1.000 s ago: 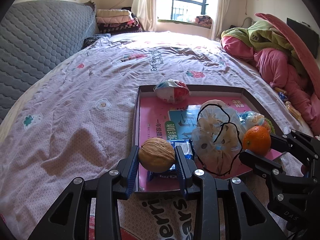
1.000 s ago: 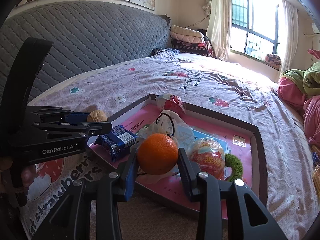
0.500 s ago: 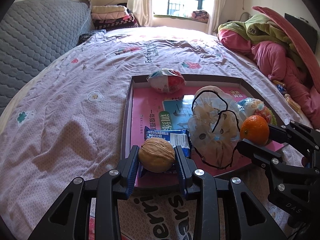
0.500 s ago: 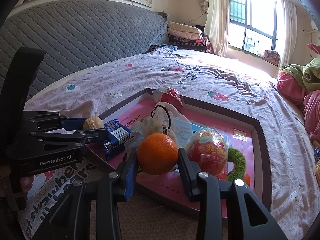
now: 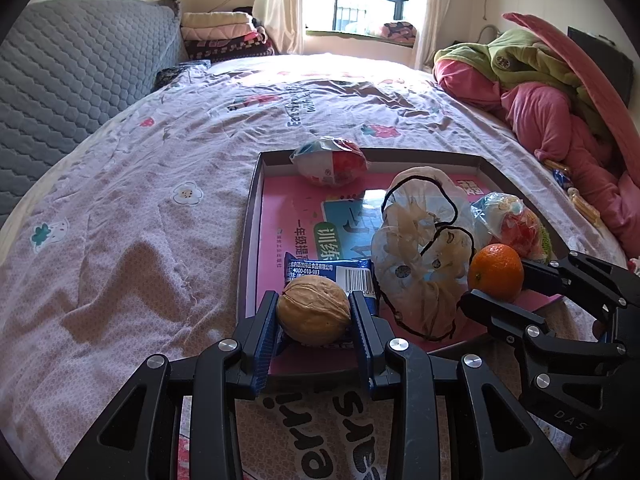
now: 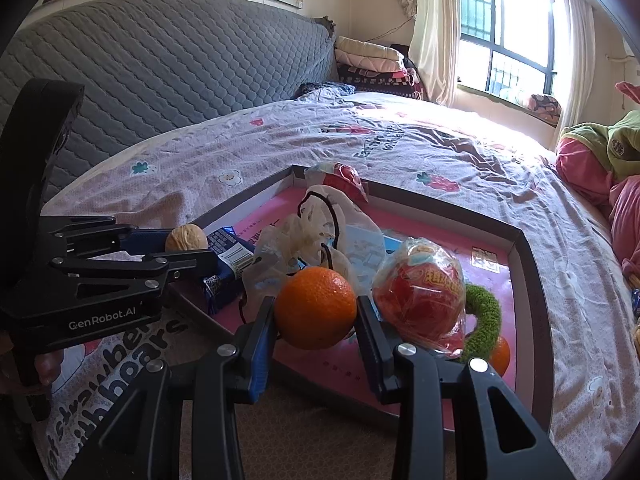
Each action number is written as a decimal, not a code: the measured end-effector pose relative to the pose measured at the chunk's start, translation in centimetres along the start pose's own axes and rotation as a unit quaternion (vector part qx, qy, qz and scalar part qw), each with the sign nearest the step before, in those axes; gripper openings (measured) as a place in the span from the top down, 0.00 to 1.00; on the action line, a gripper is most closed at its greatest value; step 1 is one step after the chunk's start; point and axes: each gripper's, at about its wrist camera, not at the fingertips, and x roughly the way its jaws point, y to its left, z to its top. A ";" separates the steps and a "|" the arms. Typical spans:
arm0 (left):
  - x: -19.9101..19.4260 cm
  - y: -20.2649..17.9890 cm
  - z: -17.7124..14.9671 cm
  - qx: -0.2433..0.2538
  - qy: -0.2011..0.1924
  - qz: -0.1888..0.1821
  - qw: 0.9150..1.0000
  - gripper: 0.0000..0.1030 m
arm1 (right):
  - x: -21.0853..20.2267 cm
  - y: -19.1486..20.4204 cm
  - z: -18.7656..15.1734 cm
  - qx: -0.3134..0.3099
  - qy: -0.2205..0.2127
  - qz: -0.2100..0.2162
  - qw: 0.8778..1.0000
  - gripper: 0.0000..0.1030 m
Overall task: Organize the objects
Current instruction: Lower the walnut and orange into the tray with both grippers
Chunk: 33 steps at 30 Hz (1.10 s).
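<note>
Left tool (image 5: pixel 313 315) grips a walnut (image 5: pixel 313 309); its body reads "GenRobot.AI". Right tool (image 6: pixel 316 316) grips an orange (image 6: pixel 315 308). Blue packet (image 5: pixel 352 274) in the tray (image 5: pixel 250 240) shows "4000-010-983" and a barcode.

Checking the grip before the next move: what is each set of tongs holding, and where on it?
Left tongs hold a walnut, pinched across its two sides. Right tongs hold an orange, likewise squeezed at its left and right sides.

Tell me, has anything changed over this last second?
Both claws drew back toward the tray's near edge, carrying their loads along. The left claw stays clamped on the walnut, the right claw on the orange. Things lying in the tray stayed put.
</note>
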 end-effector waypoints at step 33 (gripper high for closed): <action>-0.5 -1.3 0.1 0.014 -0.009 -0.024 1.000 0.65 | 0.6 -1.2 -0.2 0.043 0.018 0.011 0.999 0.62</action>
